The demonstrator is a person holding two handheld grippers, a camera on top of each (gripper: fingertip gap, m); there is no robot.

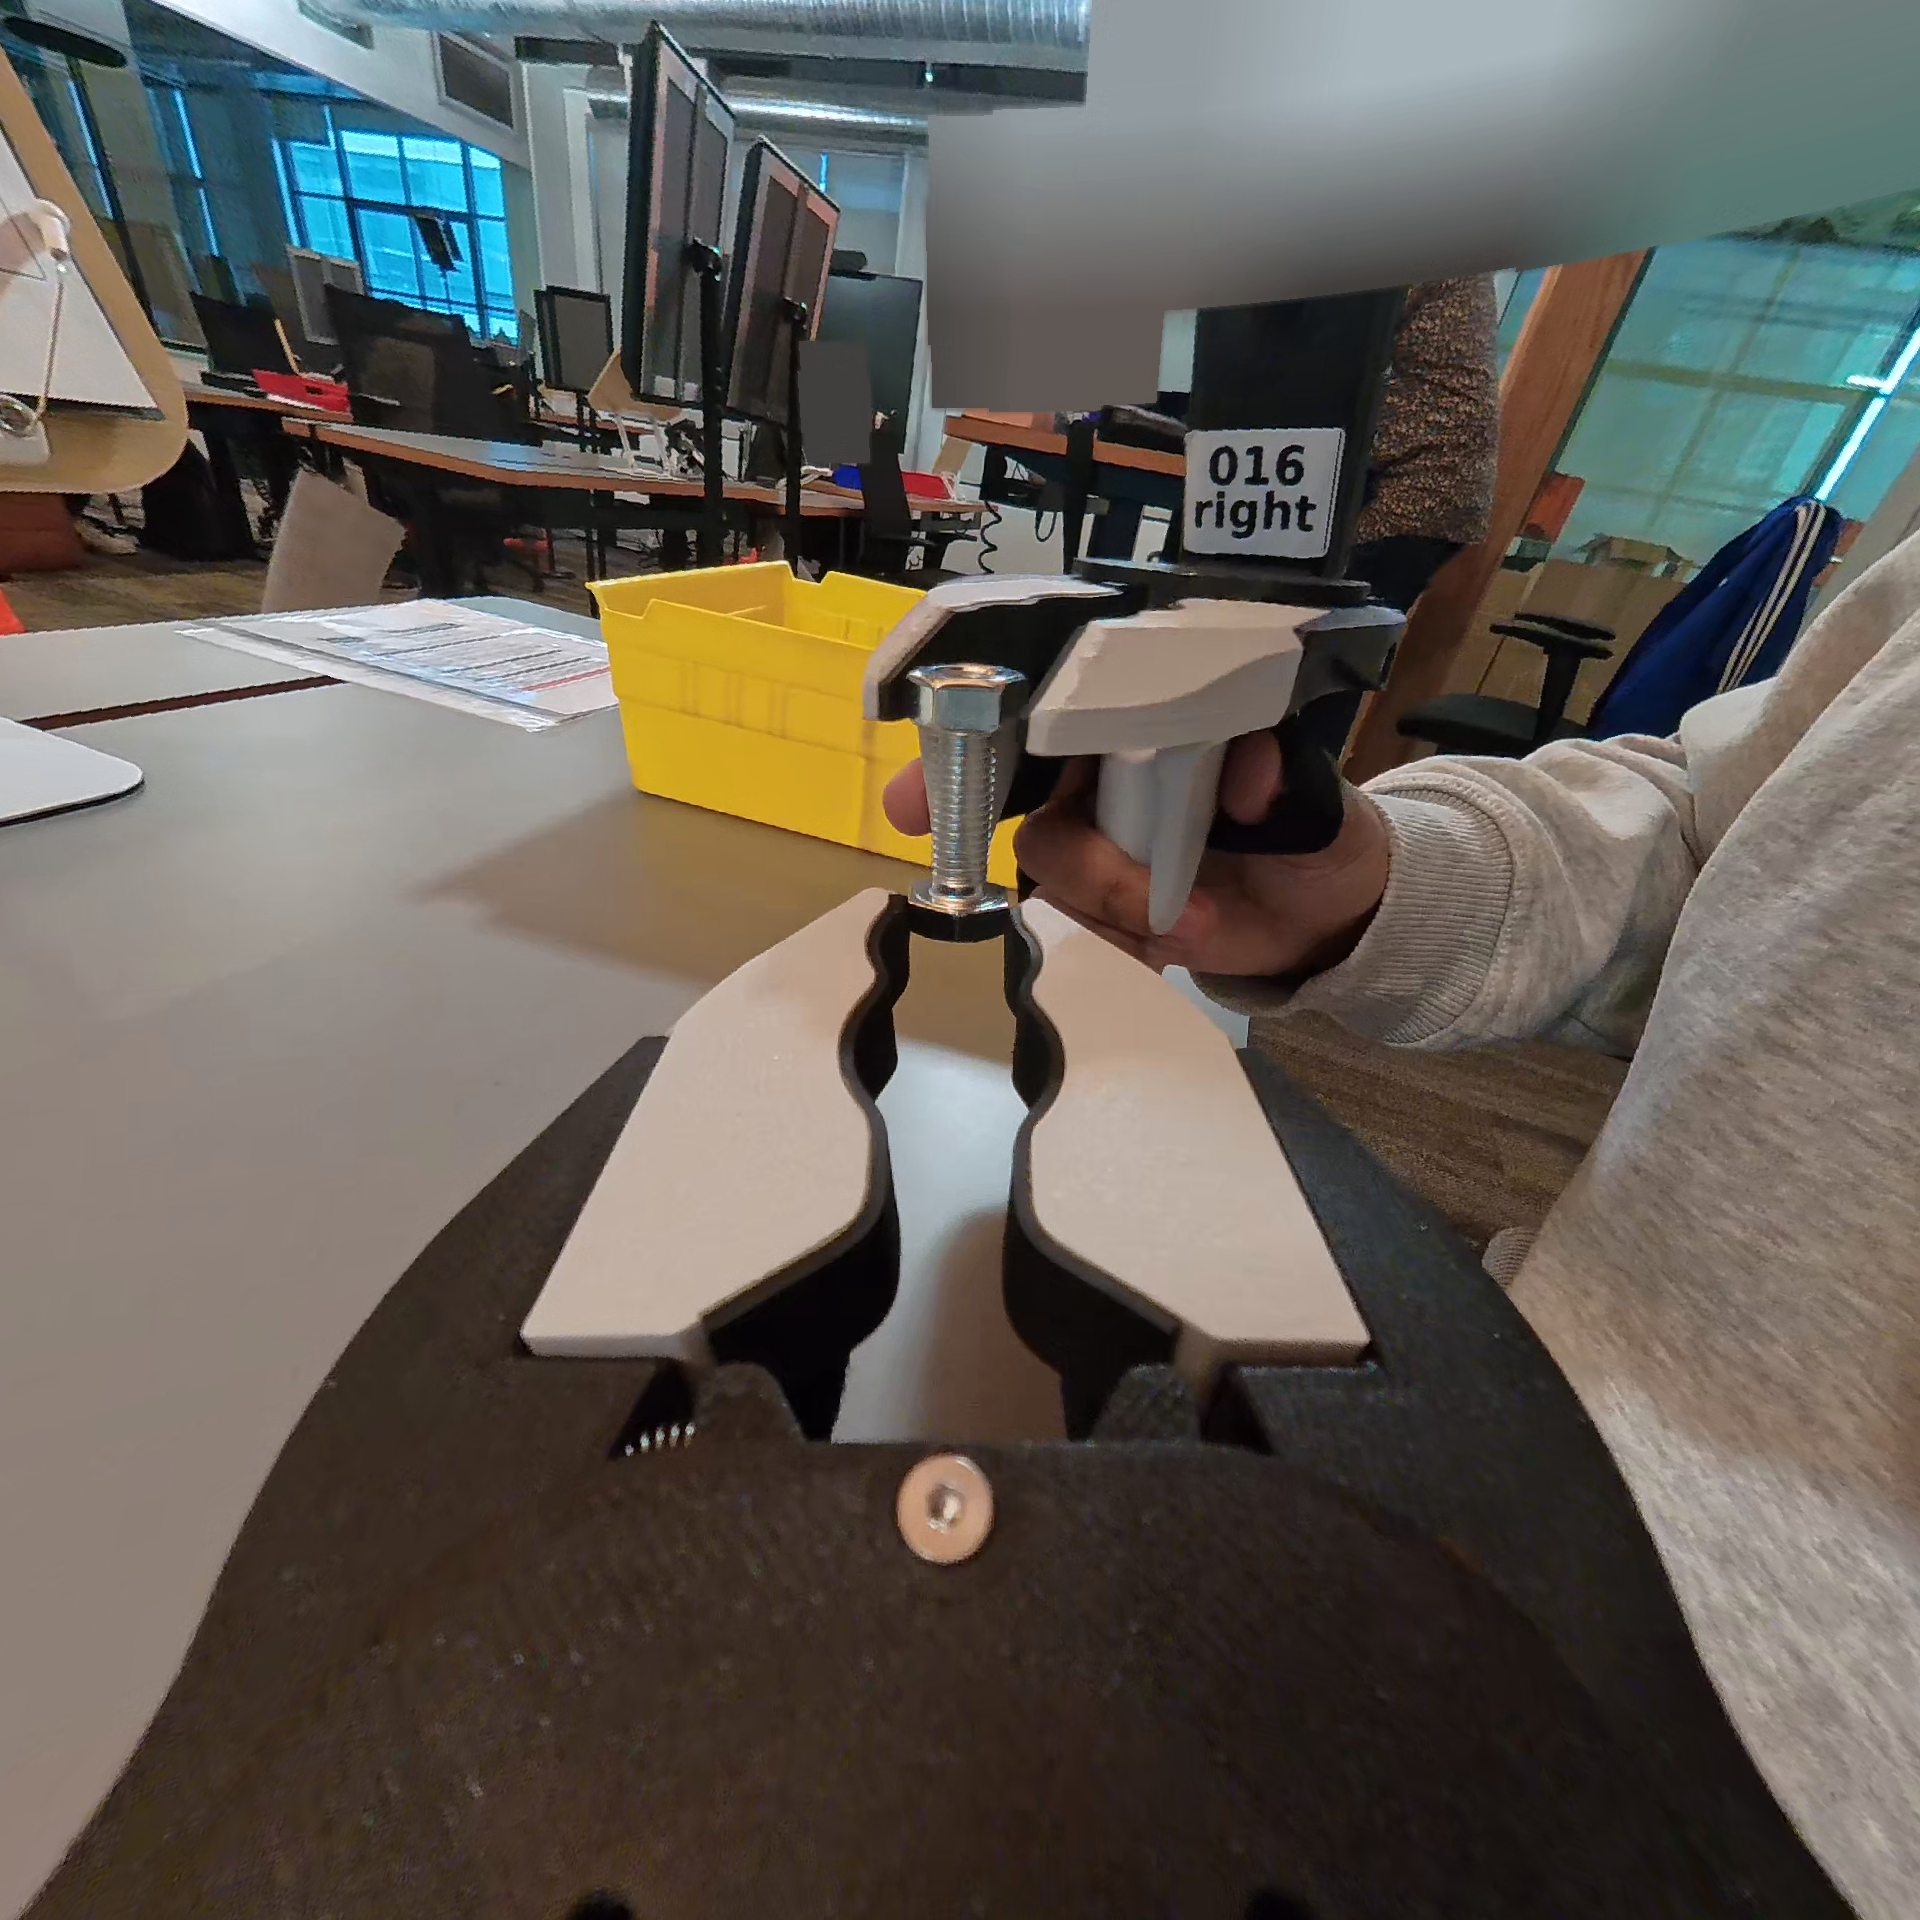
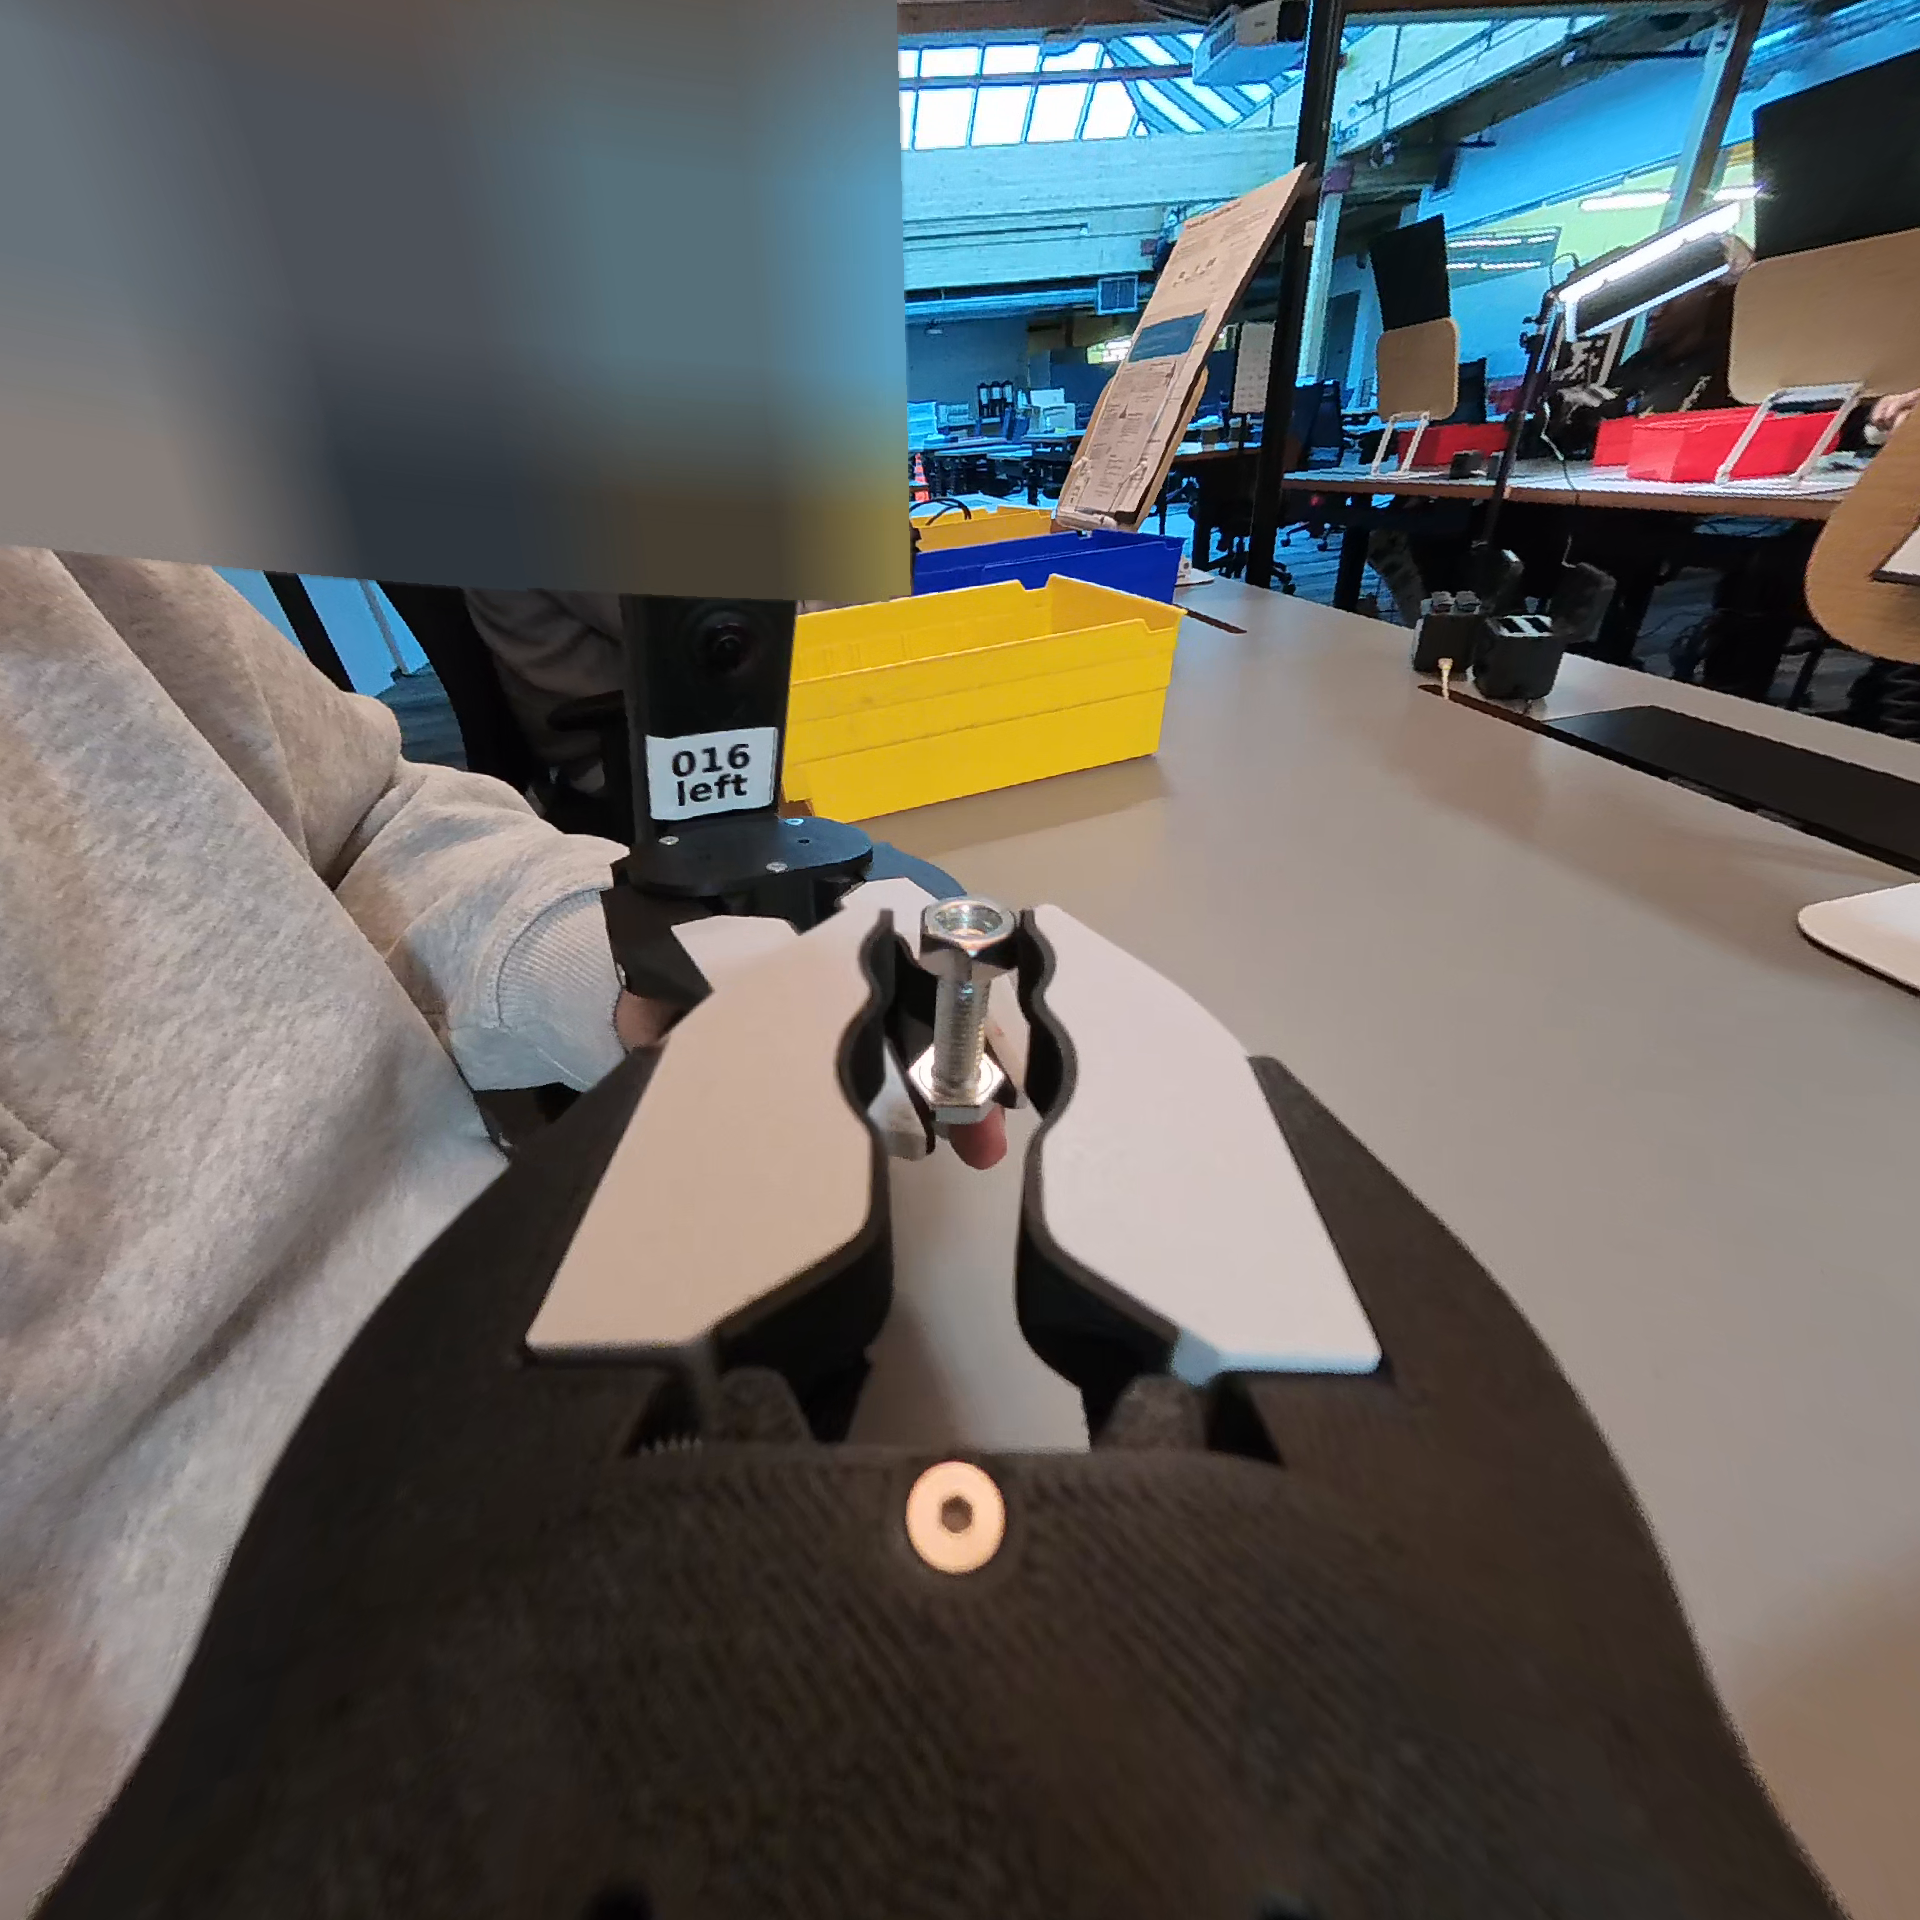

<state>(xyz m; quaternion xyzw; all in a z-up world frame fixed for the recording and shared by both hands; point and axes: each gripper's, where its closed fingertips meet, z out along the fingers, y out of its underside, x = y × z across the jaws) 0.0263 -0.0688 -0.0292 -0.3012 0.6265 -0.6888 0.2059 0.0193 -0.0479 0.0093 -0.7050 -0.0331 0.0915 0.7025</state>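
1. Left wrist view: the left hand-held gripper (image 1: 956,920) is nearly closed, its tips pinching a nut (image 1: 956,902) at the lower end of an upright bolt (image 1: 964,790). At 12 o'clock, the right hand-held gripper (image 1: 966,694) clamps the bolt's hex head, so each end is braced. A yellow bin (image 1: 748,707) sits behind on the surface (image 1: 312,935).

2. Right wrist view: the right hand-held gripper (image 2: 964,940) grips the head; the nut (image 2: 956,1083) sits toward 6 o'clock. Only here a fingertip (image 2: 982,1141) shows beneath; the left tips are probably hidden.

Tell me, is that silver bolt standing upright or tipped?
Upright: the bolt stands vertical, its head clamped by the right gripper, the nut at its lower end in the left gripper.
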